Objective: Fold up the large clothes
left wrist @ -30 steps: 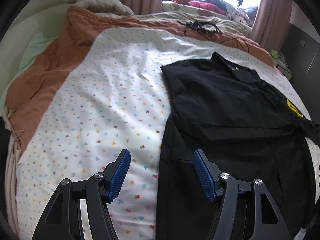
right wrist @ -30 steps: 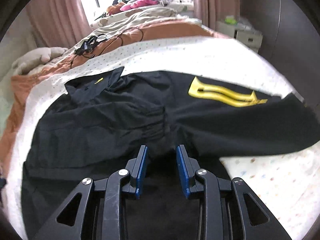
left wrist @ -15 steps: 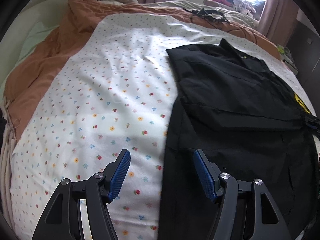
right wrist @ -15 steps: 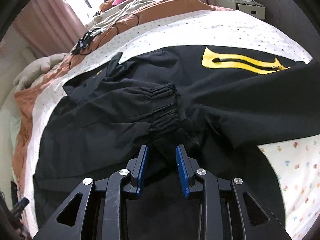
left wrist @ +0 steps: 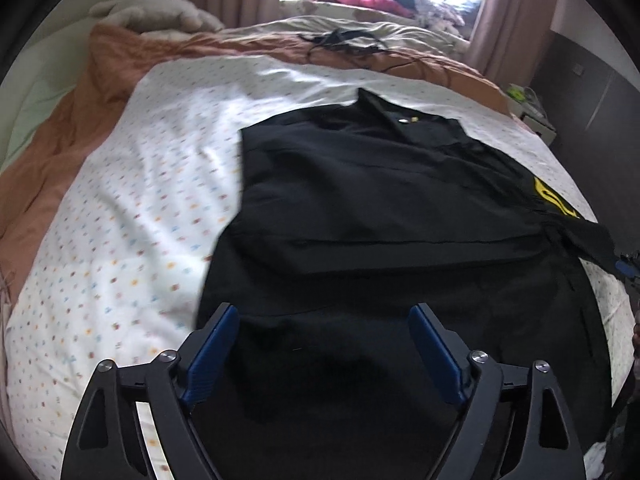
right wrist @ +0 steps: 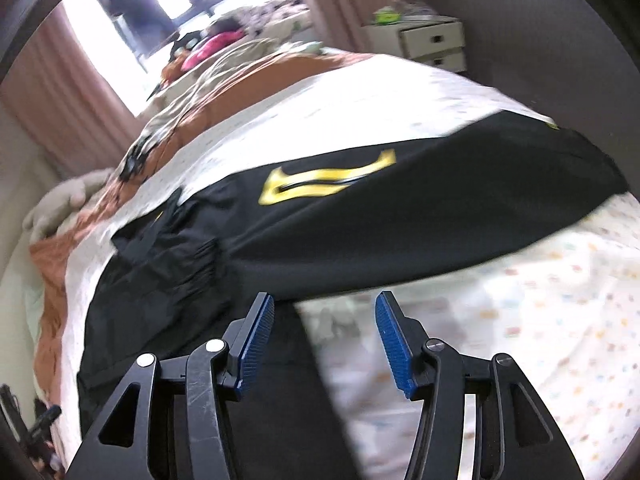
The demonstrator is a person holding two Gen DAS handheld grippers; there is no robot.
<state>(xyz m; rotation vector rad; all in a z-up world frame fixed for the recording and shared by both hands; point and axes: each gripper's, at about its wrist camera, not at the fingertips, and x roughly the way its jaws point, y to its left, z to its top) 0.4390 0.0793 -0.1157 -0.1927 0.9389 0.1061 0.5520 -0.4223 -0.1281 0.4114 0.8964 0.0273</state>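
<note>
A large black garment (left wrist: 380,216) lies spread on the bed, with a collar at the far end and a yellow emblem (right wrist: 320,184) on one side. A sleeve with a gathered cuff (right wrist: 200,264) is folded across its body. My left gripper (left wrist: 323,312) hovers over the garment's near part. Its jaws are opening wide and grip nothing. My right gripper (right wrist: 325,300) sits above the garment's near edge, where black cloth meets the sheet. Its jaws are opening too, and the pads (right wrist: 394,340) press on nothing.
The floral white sheet (left wrist: 132,208) covers the bed, with an orange blanket (left wrist: 52,160) at its left and far sides. Black cables (left wrist: 344,42) lie on the blanket. A plush toy (left wrist: 156,16) rests at the head. A white nightstand (right wrist: 432,40) stands beside curtains.
My left gripper has slid right, from the sheet's edge to over the black cloth, and opened wider. My right gripper has swung right and rolled, leaving the gathered cuff, with its jaws spreading.
</note>
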